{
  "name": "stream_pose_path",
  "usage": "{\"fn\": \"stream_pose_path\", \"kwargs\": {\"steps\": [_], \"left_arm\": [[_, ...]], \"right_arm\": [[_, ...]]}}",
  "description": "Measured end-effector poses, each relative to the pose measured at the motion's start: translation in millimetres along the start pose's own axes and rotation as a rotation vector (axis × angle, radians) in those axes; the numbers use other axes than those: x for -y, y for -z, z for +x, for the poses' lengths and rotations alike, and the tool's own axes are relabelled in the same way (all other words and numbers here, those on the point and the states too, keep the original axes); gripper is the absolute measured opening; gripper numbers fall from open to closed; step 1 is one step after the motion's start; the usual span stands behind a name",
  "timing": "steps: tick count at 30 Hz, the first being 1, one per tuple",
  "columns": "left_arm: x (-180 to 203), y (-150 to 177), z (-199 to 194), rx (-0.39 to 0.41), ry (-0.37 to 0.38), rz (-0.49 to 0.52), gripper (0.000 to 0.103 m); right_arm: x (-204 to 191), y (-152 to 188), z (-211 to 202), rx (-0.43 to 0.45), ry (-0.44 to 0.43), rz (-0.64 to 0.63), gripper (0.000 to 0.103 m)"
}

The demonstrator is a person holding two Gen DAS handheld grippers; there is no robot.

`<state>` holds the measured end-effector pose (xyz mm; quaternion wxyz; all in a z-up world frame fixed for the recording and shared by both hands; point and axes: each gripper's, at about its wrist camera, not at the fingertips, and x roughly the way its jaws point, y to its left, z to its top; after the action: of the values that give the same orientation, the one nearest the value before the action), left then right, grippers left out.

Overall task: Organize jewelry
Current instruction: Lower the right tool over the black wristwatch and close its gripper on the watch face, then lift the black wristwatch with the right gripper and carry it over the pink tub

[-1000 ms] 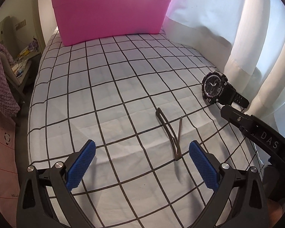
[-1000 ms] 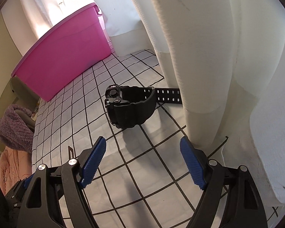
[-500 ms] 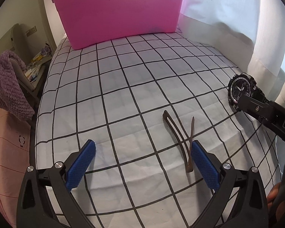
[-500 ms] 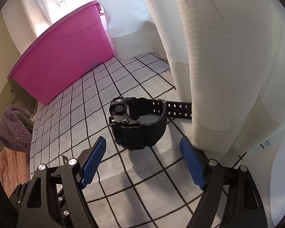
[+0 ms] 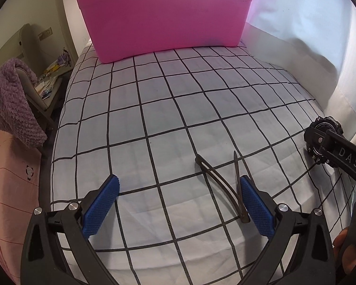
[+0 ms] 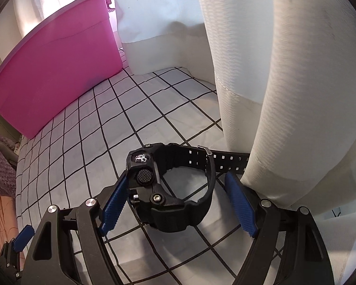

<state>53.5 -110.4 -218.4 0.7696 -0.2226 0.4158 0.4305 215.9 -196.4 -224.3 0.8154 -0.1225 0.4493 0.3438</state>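
Now both grippers sit closer to their targets than a second ago. The right gripper (image 6: 179,204) has advanced until the black watch (image 6: 173,190) lies between its blue pads; earlier the watch lay well ahead of them. Its jaws stand spread, the left pad close against the watch case, though whether it touches I cannot tell, and the right pad clear of the strap. The left gripper (image 5: 178,204), also spread and holding nothing, has shifted so the thin brown band (image 5: 222,185) now runs up against its right pad, where before it lay between the pads.

Both items rest on a white sheet (image 5: 154,109) with a black grid. The watch strap's tail slips under a white curtain (image 6: 284,83) at the right edge. A pink tub (image 5: 163,14) stands at the far end of the sheet. Off the left side, a purple knit (image 5: 9,102) hangs over a chair beside a cluttered desk.
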Motion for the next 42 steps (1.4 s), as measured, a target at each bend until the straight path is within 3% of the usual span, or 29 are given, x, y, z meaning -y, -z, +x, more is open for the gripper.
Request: {"fn": "stream_pose_path", "kwargs": {"steps": [5,11,13,16,18,19,21,42], "left_arm": [[-3,-3,2,0.004,0.004,0.009,0.098],[-4,-4,3,0.004,0.009,0.011,0.095],[-5,-4,1,0.008,0.005,0.007,0.091],[-7,-6,-2,0.021,0.011,0.013,0.073],[-7,-7,-4,0.028,0.019,0.021,0.052],[-7,-7,-5,0.030,0.024,0.024,0.046],[-9,-8,-7,0.031,0.030,0.022,0.017],[-33,-17,-22,0.050,0.058,0.017,0.013]], "right_arm": [[-8,2,4,0.009,0.066,-0.045,0.076],[-9,2,3,0.014,0.078,-0.054,0.075],[-13,2,3,0.021,0.070,-0.064,0.066],[-16,4,2,0.023,0.070,-0.064,0.063],[-15,5,0,0.024,0.064,-0.059,0.062],[-15,6,0,0.025,0.061,-0.057,0.062],[-14,8,-3,0.026,0.053,-0.058,0.062],[-39,25,-30,0.032,-0.013,-0.095,0.062]]}}
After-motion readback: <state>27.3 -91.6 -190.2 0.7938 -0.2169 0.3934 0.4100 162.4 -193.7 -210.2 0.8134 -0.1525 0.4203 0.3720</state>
